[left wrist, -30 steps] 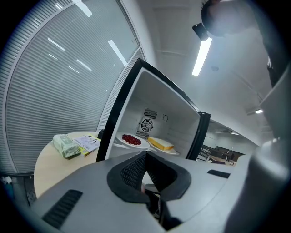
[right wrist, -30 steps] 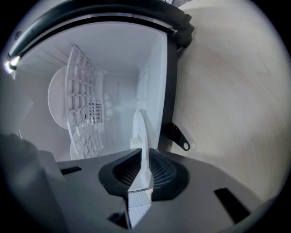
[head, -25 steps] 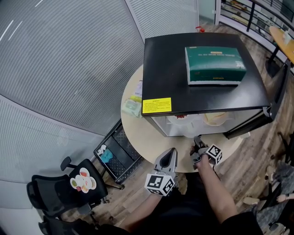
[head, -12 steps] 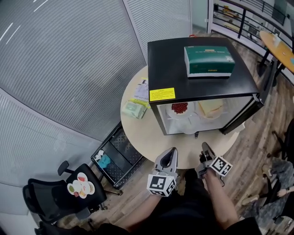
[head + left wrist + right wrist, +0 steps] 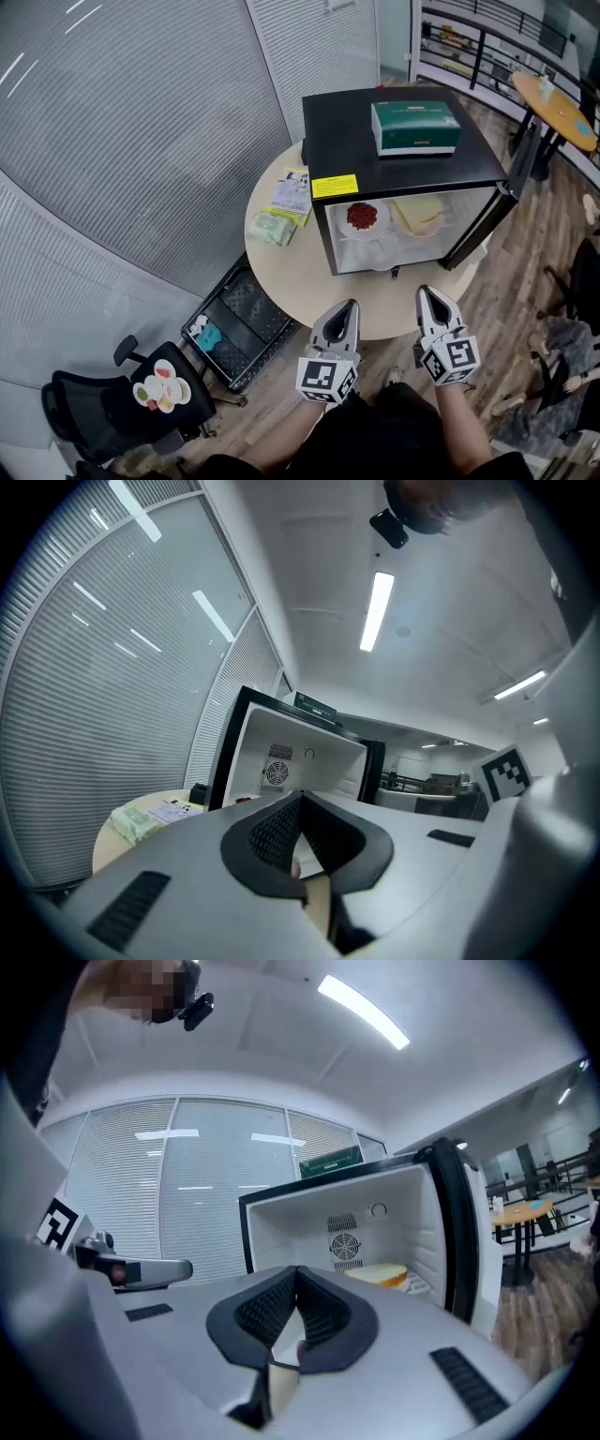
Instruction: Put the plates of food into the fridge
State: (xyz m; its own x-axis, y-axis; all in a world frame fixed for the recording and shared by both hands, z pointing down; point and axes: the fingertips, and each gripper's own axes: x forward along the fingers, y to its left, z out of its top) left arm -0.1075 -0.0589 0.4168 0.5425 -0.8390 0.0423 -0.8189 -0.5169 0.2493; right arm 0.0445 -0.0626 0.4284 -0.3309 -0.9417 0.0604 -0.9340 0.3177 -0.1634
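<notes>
Plates (image 5: 361, 232) level inside fridge (image 5: 347, 141)

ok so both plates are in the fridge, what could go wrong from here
1. The fridge door hangs open, so the red-food plate and the bread plate won't chill unless it gets shut.
2. The fridge stands on a small round table. A hard push on the door could shift it or jolt the green box on top.

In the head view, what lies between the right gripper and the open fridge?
Between the right gripper and the fridge is mostly bare tabletop, with one small dark item at the fridge's front. The head view shows this.
</notes>
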